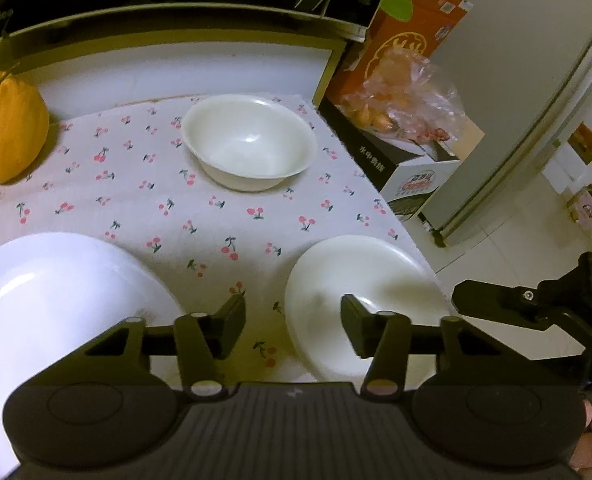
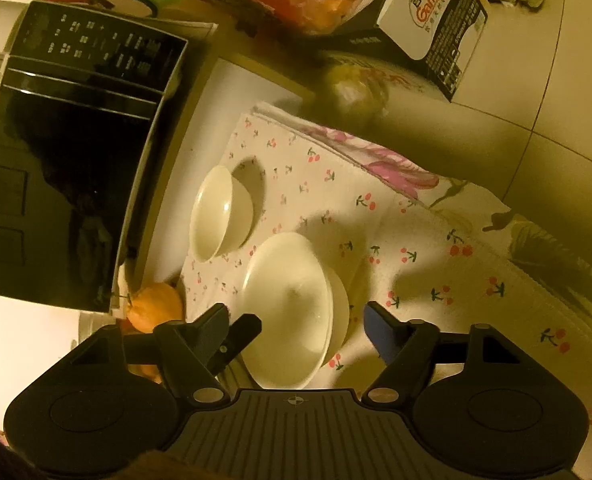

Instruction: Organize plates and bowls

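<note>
Three white dishes lie on the cherry-print cloth [image 1: 215, 216]. A deep bowl [image 1: 247, 144] stands at the back, a large plate [image 1: 55, 300] at the near left and a smaller deep plate [image 1: 376, 280] at the near right. My left gripper [image 1: 293, 322] is open and straddles the smaller plate's left rim, one finger over the plate and one over the cloth. In the right wrist view my right gripper [image 2: 298, 330] is rolled on its side and open, with that same plate [image 2: 287, 308] in the gap and no pad touching it. The bowl [image 2: 219, 216] stands beyond.
An orange fruit [image 1: 7, 128] sits at the cloth's far left. A black microwave [image 2: 75, 160] stands behind the table. Cartons [image 1: 412, 172] and a plastic bag of fruit [image 1: 404, 96] are stacked off the right edge, beside a fridge [image 1: 536, 120].
</note>
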{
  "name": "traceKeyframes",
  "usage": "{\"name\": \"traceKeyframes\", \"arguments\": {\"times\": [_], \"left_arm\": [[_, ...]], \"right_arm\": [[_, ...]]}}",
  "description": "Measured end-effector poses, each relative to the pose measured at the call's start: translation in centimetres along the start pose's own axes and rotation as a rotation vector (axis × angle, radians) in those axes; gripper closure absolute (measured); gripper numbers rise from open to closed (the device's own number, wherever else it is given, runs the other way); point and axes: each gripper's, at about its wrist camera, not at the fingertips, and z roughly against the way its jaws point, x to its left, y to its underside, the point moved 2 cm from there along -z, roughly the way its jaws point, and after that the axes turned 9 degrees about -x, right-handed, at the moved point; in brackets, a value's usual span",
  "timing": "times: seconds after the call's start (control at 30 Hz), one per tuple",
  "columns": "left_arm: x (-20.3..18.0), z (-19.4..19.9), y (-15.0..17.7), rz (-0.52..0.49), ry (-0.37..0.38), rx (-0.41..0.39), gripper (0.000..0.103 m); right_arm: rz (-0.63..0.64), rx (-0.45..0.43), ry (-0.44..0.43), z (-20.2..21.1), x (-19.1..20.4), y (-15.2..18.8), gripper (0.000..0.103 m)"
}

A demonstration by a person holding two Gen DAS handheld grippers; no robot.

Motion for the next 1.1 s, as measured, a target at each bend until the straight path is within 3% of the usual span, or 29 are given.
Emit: {"name": "traceKeyframes", "arguments": {"times": [0.1, 0.47, 0.6, 1.1], "left_arm": [[0.2, 0.0, 0.1, 0.013, -0.002, 0.006, 0.068], [-0.4, -0.2, 0.1, -0.01, -0.014, 0.01, 0.088], [-0.7, -0.2, 0.1, -0.032, -0.027, 0.005, 0.089], [-1.2, 1.3, -0.2, -0.023, -0.015, -0.027, 0.09]], "right_arm": [[0.016, -0.005, 0.003, -0.1, 0.2, 0.2, 0.053], [0.051, -0.024, 0.023, -0.1, 0.2, 0.2, 0.081], [0.053, -0.029, 0.031, -0.1, 0.1, 0.1, 0.085], [0.077, -0.041, 0.008, 0.9, 0.7, -0.3, 0.086]]}}
